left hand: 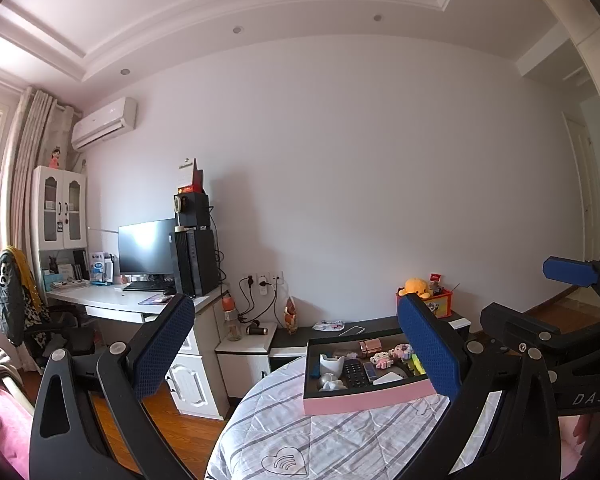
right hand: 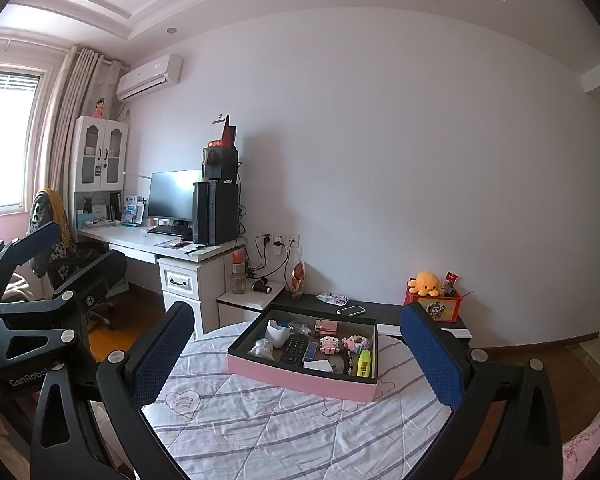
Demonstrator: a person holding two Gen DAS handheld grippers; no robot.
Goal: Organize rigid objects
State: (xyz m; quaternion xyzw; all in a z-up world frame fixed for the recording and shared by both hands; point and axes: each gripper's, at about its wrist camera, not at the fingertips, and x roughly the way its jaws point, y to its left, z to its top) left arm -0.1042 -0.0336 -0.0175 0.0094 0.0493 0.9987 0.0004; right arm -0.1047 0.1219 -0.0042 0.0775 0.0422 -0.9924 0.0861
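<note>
I count one pink tray (right hand: 300, 380) on the quilt (right hand: 260, 432), and in it one black remote (right hand: 294, 350), one white cup (right hand: 278, 333), one silver figurine (right hand: 262, 348), one yellow highlighter (right hand: 364, 363), one rose-gold box (right hand: 326, 326) and two small block toys (right hand: 329, 345), perhaps more, since the clutter there is hard to separate. Behind it I see one phone (right hand: 351, 310), one orange plush (right hand: 425, 283) on one red box (right hand: 440, 306), one monitor (right hand: 171, 195) and one air conditioner (right hand: 150, 77).
</note>
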